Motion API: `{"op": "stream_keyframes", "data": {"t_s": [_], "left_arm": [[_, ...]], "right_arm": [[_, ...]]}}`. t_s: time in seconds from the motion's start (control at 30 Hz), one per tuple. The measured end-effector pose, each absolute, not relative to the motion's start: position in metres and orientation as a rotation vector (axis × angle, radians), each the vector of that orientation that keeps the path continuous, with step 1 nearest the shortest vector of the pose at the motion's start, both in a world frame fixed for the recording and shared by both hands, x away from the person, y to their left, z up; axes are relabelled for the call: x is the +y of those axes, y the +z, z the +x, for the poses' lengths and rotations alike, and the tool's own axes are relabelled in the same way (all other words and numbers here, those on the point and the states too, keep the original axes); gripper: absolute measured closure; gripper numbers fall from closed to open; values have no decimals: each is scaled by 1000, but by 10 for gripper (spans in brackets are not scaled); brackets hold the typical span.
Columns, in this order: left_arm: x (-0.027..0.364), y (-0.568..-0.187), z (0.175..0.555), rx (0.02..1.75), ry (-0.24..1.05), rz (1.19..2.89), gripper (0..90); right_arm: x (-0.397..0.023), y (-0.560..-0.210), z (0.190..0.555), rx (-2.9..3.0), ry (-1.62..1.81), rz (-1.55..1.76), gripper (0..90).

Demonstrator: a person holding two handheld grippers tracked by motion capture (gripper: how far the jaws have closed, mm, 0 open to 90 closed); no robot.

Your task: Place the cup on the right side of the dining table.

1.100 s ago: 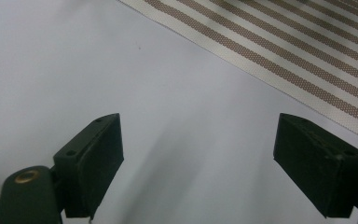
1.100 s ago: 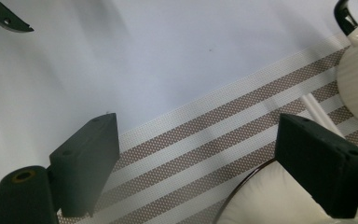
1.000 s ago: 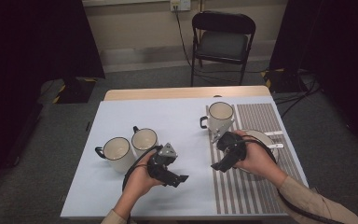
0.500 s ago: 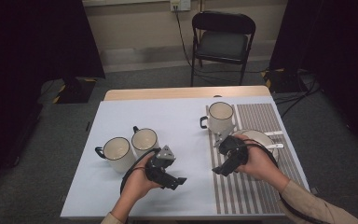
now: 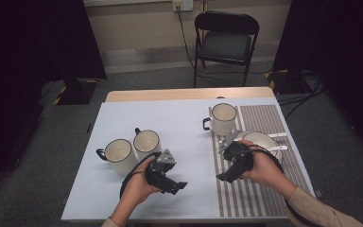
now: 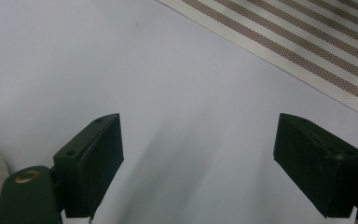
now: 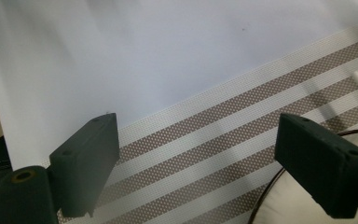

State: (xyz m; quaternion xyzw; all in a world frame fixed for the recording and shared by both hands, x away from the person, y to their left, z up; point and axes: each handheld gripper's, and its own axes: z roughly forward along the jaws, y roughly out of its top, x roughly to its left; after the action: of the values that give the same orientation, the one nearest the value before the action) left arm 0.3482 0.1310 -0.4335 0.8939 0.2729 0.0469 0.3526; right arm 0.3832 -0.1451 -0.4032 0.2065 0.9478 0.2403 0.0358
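My left gripper hangs low over the pale table cover, near the front edge, held by a hand. In the left gripper view its jaws stand wide apart with nothing between them. My right gripper hovers over the left part of the striped placemat. It is open too, above the mat's edge. Two white mugs stand side by side just left of the left gripper. A third mug stands on the mat's far left edge.
A white bowl with a pale utensil beside it sits on the mat right behind the right hand. A black folding chair stands beyond the table's far side. Cables trail from both grippers toward the person.
The right gripper has come a little toward the table's near edge, away from the third mug. The left gripper has hardly shifted. Both stay open.
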Motion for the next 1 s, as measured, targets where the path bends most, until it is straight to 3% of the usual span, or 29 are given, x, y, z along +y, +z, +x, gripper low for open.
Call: {"op": "stream_keyframes", "data": {"t_s": [1.0], "left_arm": [[146, -438, 338, 715, 134, 2329, 153]], "right_arm": [[-158, -415, 367, 2928, 759, 641, 131]]}}
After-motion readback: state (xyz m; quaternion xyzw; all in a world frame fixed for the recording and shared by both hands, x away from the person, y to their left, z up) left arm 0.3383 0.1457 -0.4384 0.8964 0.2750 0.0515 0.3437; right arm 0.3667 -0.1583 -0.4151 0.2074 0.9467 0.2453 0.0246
